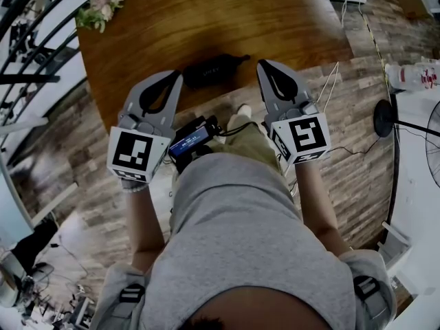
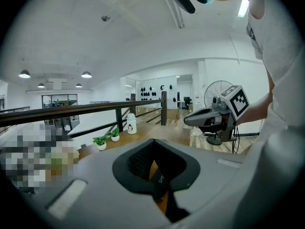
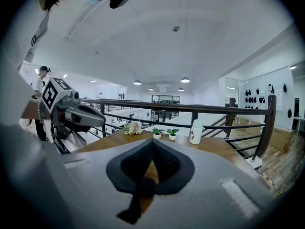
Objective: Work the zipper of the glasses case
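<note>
**A:** Starting at the upper left of the head view, what's there?

**B:** A small bunch of flowers (image 1: 101, 7), on the corner of the wooden table (image 1: 151, 33).

**A:** And moving right?

**B:** The left gripper (image 1: 176, 75), just left of centre, pointing up the frame toward the table. In its own view the jaws are pressed together at the tips and pinch nothing.

**A:** Where is the glasses case?

**B:** The glasses case (image 1: 212, 70) lies on the table near its lower edge, at the centre of the frame, between the two grippers. It is dark, with its long side running left to right. The left gripper's tip is just beside its left end. I cannot tell whether they touch.

**A:** Further right?

**B:** The right gripper (image 1: 263, 64), just right of the case's narrow right end. Its jaws are also pressed together, with nothing between them.

**A:** And the right edge?

**B:** A white bottle (image 1: 412, 74) lies on a pale surface there. Below it, the round base of a fan (image 1: 383, 118) stands on the wood-plank floor (image 1: 350, 150).
</note>
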The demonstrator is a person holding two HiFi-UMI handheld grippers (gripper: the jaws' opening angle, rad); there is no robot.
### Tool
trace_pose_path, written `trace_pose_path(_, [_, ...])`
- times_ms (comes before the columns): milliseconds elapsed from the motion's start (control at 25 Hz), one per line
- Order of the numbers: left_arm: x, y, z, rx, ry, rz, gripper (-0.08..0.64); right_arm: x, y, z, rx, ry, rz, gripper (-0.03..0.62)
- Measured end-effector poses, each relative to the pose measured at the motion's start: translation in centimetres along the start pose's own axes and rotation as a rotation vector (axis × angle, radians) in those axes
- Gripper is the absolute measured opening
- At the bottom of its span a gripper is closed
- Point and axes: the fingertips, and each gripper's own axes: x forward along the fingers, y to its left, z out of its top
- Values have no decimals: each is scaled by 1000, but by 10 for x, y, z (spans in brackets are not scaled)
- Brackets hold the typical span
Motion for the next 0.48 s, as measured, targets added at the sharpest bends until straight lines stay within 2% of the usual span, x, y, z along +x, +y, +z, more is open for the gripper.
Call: trace_pose_path(480, [1, 4, -4, -2, 6, 11, 14, 2, 0, -4, -10, 15, 2, 1])
